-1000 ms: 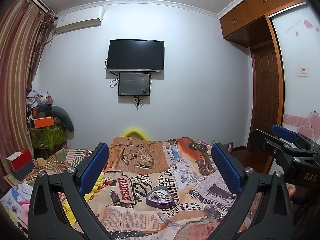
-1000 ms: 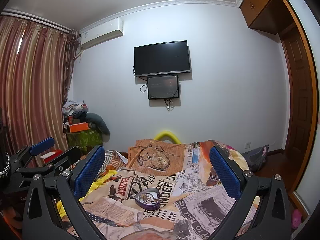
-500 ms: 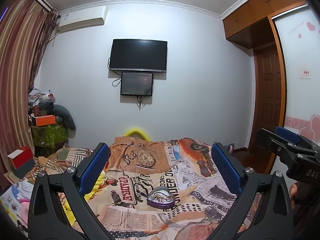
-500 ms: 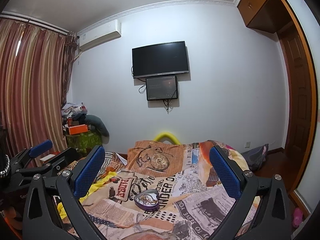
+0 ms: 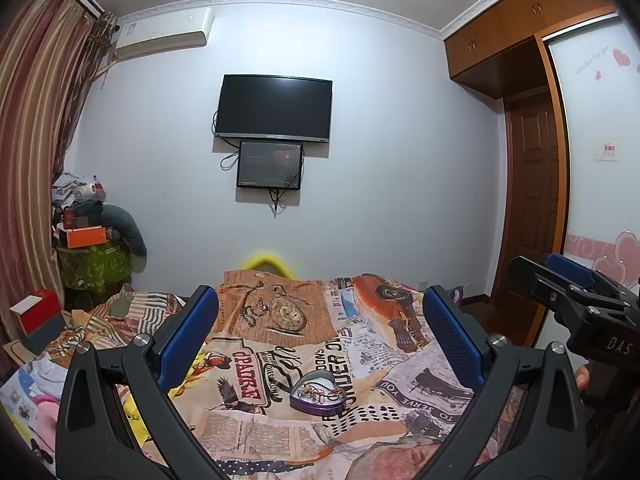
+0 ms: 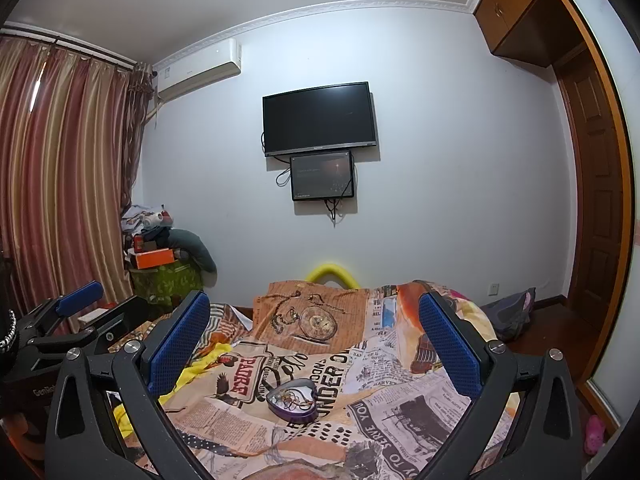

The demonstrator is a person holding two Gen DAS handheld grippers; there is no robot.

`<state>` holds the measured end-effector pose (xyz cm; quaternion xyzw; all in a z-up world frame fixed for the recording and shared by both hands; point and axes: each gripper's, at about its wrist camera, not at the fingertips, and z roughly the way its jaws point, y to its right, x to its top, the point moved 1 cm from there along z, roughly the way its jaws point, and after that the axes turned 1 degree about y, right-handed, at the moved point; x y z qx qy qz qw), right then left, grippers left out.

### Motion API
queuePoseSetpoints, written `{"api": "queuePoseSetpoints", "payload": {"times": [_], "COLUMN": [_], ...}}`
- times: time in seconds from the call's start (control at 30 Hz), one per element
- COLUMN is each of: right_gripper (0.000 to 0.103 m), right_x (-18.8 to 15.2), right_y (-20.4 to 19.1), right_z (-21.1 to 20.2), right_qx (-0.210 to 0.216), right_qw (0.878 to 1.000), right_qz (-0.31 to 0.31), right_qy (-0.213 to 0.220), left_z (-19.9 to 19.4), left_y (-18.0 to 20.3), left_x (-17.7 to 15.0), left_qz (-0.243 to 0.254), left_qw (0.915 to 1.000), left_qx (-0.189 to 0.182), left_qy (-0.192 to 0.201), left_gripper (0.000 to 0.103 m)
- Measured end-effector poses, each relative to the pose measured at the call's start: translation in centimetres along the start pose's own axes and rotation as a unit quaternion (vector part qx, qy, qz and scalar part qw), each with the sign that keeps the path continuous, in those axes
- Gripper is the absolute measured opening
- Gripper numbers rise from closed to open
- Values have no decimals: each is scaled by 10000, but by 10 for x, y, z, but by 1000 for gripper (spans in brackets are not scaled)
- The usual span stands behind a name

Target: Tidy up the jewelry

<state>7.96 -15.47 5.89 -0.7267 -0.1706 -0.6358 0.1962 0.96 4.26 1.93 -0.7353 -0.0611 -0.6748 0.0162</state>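
Note:
A purple heart-shaped tin (image 5: 318,396) lies open on the newspaper-print bedspread (image 5: 400,380), with thin chains and small jewelry tangled inside; the right wrist view shows the tin (image 6: 293,401) too. My left gripper (image 5: 320,340) hovers above the bed, open, nothing between its blue pads, the tin below and ahead of it. My right gripper (image 6: 314,340) is likewise open and empty over the bed. Each gripper appears at the edge of the other's view: the right gripper (image 5: 568,296), the left gripper (image 6: 76,316).
The bed fills the foreground; a yellow foam hoop (image 5: 272,262) sits at its far end. A TV (image 5: 274,108) and a small screen hang on the wall. A cluttered pile (image 5: 88,248) stands by the curtain, a wardrobe and door (image 5: 532,208) on the right.
Both grippers have tilted slightly, so the room sits a little lower in view. Both stay open; the tin has not moved.

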Motion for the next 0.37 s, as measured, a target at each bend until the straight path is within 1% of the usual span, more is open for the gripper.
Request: {"api": "queuePoseSetpoints", "payload": {"times": [0.37], "right_gripper": [103], "right_x": [-1], "right_y": [-5], "right_z": [5], "right_qx": [-17], "right_qw": [10000], "right_qz": [-25], "right_qy": [-61], "left_z": [3], "left_y": [-4], "left_x": [-3], "left_qz": [46], "left_qw": [9999], "left_qx": [109], "left_qy": [-4], "left_gripper": [103]}}
